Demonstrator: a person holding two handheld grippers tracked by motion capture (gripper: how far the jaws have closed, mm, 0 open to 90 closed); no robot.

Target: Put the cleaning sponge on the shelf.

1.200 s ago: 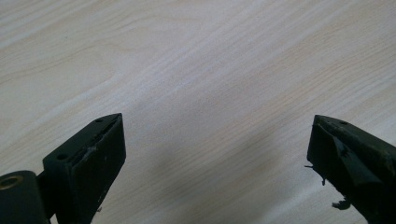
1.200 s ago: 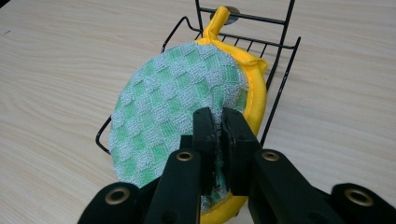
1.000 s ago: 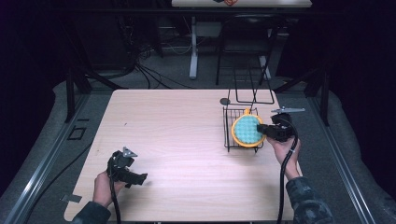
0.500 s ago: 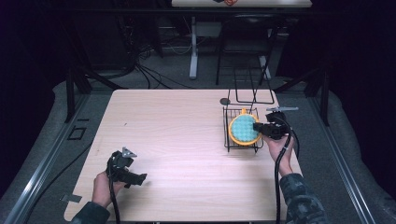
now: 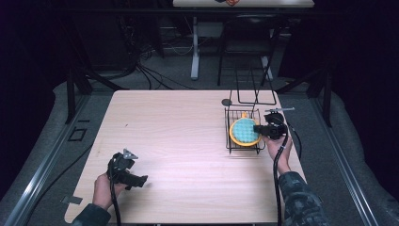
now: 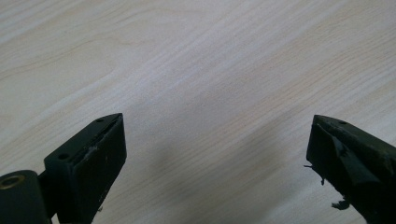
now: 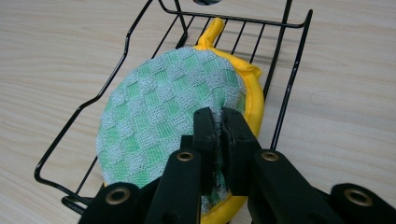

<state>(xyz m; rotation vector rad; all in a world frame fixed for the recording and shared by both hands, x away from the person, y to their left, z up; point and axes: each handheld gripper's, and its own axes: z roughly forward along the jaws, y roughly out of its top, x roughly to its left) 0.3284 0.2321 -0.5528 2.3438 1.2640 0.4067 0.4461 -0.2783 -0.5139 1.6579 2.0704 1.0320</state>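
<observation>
Wooden table (image 5: 188,141) takes up middle of high view. Black wire basket (image 5: 243,130) sits right of centre, toward table's far edge. Round sponge pad (image 7: 168,126), green check face with yellow rim, lies inside basket, leaning on its wires. Right gripper (image 7: 218,122) pinched tight on pad's near edge. Left gripper (image 5: 126,172) lower left, jaws wide apart, bare wood between them.

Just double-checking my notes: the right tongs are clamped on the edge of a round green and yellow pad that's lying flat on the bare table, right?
Not quite. The right tongs do clamp the pad by its edge, but the right gripper view shows it inside the black wire basket, not on the bare table.
</observation>
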